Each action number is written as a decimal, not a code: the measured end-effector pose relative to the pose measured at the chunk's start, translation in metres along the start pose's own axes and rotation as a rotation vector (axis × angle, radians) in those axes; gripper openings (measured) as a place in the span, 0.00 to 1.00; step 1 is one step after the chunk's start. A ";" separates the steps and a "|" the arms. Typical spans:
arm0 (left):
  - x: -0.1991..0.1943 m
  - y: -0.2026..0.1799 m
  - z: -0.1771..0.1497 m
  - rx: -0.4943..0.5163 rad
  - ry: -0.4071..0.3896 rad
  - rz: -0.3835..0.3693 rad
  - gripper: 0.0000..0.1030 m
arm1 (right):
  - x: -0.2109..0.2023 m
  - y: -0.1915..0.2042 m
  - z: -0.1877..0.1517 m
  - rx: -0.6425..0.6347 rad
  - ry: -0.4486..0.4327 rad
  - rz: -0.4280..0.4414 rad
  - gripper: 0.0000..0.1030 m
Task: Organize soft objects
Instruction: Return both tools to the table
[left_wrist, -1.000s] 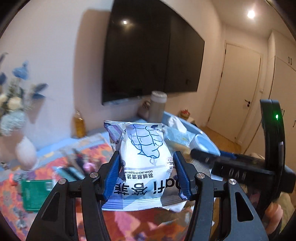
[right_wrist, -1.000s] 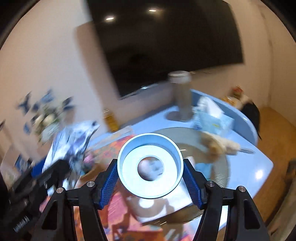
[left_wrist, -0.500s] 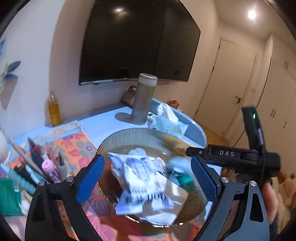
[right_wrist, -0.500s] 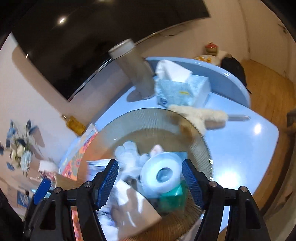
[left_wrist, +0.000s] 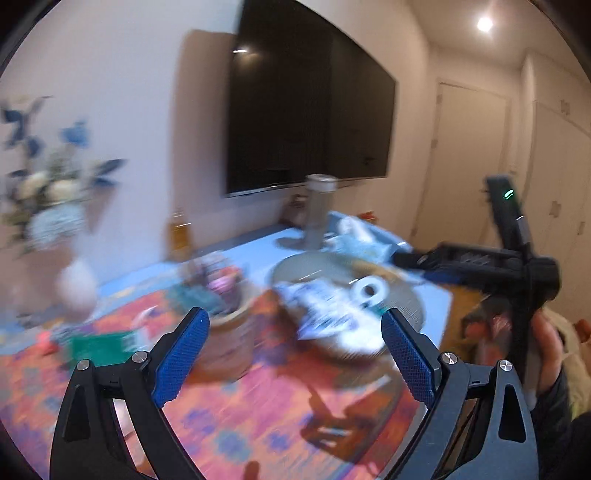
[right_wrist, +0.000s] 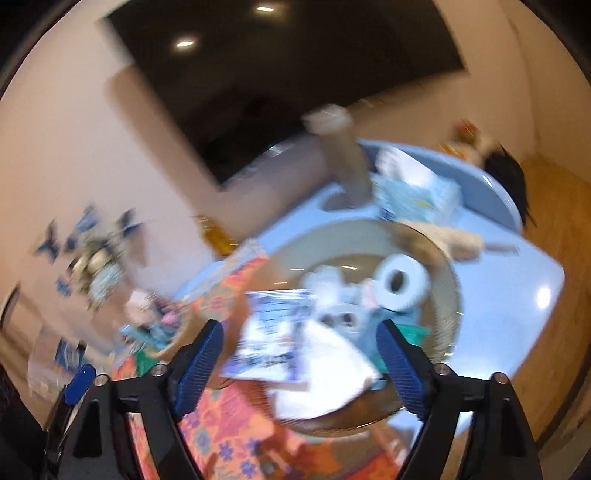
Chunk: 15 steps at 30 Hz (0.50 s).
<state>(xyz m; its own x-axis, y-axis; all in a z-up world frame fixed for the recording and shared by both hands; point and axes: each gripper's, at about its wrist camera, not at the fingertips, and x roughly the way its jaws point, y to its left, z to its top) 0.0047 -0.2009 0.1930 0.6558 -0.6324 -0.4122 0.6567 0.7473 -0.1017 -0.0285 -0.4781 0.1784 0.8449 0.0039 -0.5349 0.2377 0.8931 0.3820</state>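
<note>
A ribbed glass bowl (left_wrist: 406, 299) (right_wrist: 447, 266) stands on the table and holds the soft things. In it lie a white and blue wipes packet (left_wrist: 321, 310) (right_wrist: 273, 332), a white paper roll (left_wrist: 367, 290) (right_wrist: 400, 282) and a green pack (right_wrist: 413, 330). My left gripper (left_wrist: 295, 317) hangs back from the bowl, open wide and with nothing in it. My right gripper (right_wrist: 300, 326) hovers over the bowl's near rim; its jaws are opening and nothing is pressed between them. Both views are blurred by motion.
A tall tumbler (left_wrist: 319, 210) (right_wrist: 343, 162), a tissue box (right_wrist: 417, 192) and a fluffy duster (right_wrist: 454, 236) sit behind the bowl. A round pen holder (left_wrist: 229, 332) stands left of it on the patterned cloth (left_wrist: 240, 424). A flower vase (left_wrist: 55, 221) is far left. A hand (left_wrist: 546, 343) holds the right tool.
The left gripper let the packet go and the right gripper let the roll go; both now lie in the bowl. Both jaws spread wide, and the left gripper drew back from the bowl.
</note>
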 end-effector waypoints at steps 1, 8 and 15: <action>-0.014 0.010 -0.004 -0.017 -0.007 0.028 0.91 | -0.006 0.021 -0.007 -0.052 -0.017 0.029 0.99; -0.127 0.107 -0.042 -0.233 -0.112 0.179 0.97 | -0.011 0.103 -0.058 -0.232 -0.016 0.184 1.00; -0.147 0.166 -0.087 -0.335 -0.059 0.335 0.98 | 0.052 0.140 -0.098 -0.202 0.229 0.386 1.00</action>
<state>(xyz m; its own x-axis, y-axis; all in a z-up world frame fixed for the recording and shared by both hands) -0.0154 0.0337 0.1582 0.8374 -0.3487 -0.4210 0.2555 0.9305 -0.2626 0.0022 -0.3087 0.1301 0.7208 0.4303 -0.5434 -0.1887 0.8762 0.4434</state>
